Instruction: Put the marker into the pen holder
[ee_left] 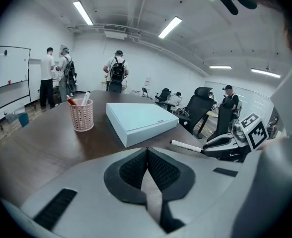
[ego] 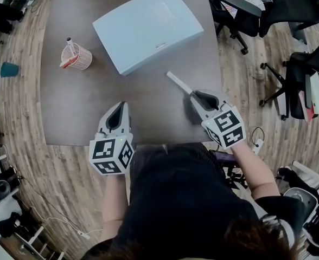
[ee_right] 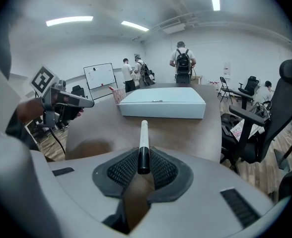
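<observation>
A white marker [ego: 178, 83] with a black cap sticks out forward from my right gripper [ego: 195, 95], over the brown table [ego: 94, 112] near its front right. In the right gripper view both pads press on the capped end of the marker [ee_right: 143, 143], so that gripper [ee_right: 143, 155] is shut on it. The pink mesh pen holder [ego: 77, 57] stands upright at the table's far left, with pens in it. My left gripper [ego: 121, 104] hovers at the front edge, well short of the holder [ee_left: 81, 115]; its jaws [ee_left: 147, 150] are shut and hold nothing.
A flat light-blue box [ego: 147, 27] lies at the back middle of the table, between the marker and the holder's side. Black office chairs [ego: 306, 75] stand to the right of the table. Several people stand far off in the room.
</observation>
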Demonstrator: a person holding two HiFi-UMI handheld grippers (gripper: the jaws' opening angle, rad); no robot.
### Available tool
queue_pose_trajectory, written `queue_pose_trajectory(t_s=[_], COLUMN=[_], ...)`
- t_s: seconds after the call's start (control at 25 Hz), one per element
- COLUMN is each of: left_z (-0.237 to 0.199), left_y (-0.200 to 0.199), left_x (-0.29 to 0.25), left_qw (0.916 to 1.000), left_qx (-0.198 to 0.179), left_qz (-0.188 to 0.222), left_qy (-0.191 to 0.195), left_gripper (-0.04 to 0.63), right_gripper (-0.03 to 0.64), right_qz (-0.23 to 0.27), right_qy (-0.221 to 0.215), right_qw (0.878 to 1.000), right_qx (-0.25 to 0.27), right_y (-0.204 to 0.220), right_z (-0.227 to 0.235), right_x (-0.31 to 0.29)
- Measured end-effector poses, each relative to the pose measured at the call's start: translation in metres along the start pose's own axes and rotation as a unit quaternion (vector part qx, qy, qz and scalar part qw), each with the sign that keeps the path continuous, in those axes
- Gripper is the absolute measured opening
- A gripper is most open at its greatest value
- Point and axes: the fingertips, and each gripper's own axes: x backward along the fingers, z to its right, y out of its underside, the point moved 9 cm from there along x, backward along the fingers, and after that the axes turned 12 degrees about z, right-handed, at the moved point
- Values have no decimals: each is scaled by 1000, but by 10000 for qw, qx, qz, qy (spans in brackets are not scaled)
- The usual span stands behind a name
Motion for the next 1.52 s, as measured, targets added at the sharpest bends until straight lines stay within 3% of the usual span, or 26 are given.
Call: queue_pose_trajectory(t_s=[0.28, 0.44, 0.72, 1.12, 1.52], left_z=[-26, -44, -93, -180, -244], left_y=[-16, -33, -58, -84, -97], left_x=[12, 18, 30, 40, 34], left_qw=[9997, 9990, 9985, 9974, 9951], left_qx=[94, 231, 82, 67, 169], left_qz=[227, 372, 473, 616, 723], left_qy=[-86, 97, 249, 365, 648], left_gripper=[28, 28, 28, 28, 28], right_gripper=[86, 87, 86, 86, 87], right_qz=[177, 230, 314, 524, 318], right_qy=[-208, -367, -558, -535, -442], right_qw=[9995, 9989, 9978, 9962, 9943], right_qx=[182, 192, 158, 452, 914], right_y=[-37, -60, -101, -164, -213], right_z=[-23, -44, -92, -146, -176], right_x=[-2, -9, -36, -97, -168])
